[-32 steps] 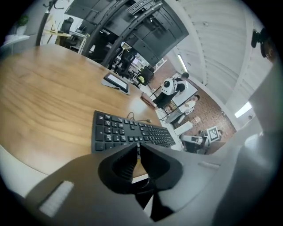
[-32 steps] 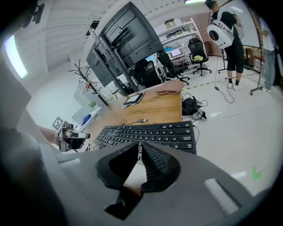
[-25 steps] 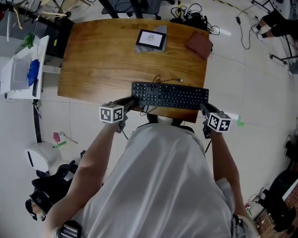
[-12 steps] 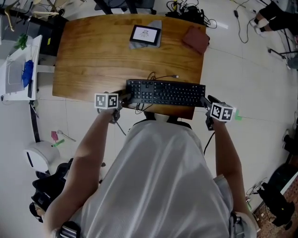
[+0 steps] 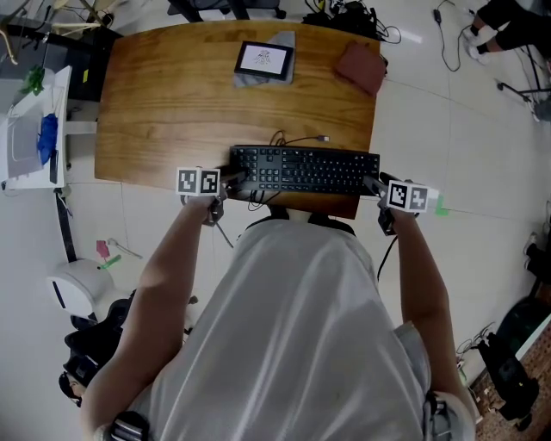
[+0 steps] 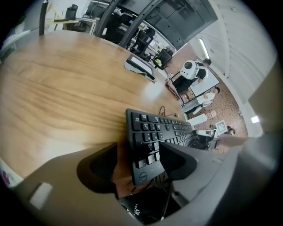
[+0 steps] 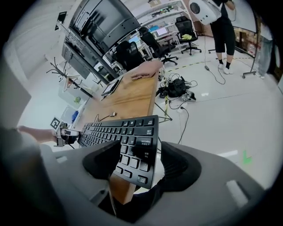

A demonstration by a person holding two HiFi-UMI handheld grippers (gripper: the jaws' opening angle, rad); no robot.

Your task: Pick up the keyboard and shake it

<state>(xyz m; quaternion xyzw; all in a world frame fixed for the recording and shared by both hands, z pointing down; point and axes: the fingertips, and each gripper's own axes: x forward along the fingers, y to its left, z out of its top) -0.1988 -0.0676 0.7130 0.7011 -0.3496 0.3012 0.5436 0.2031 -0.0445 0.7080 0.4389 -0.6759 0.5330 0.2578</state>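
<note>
The black keyboard [image 5: 306, 170] lies along the near edge of the wooden table [image 5: 189, 103], its front overhanging a little. My left gripper [image 5: 234, 183] is at its left end and my right gripper [image 5: 372, 185] at its right end. In the left gripper view the keyboard's [image 6: 163, 130] left end sits between the jaws of my left gripper [image 6: 139, 163], with a gap beside one pad. In the right gripper view its [image 7: 119, 130] right end sits likewise inside my right gripper [image 7: 140, 161]. Both pairs of jaws have just been opening and stand open.
The keyboard's cable [image 5: 301, 139] curls on the table behind it. A tablet [image 5: 263, 59] on a grey cloth and a brown cloth [image 5: 360, 67] lie at the far edge. A white cart [image 5: 30, 129] stands left of the table; cables [image 5: 353, 13] lie on the floor beyond.
Both grippers' jaws have spread apart and let go of the keyboard's ends. The grippers have sunk slightly, and the keyboard now rests at the table's near edge.
</note>
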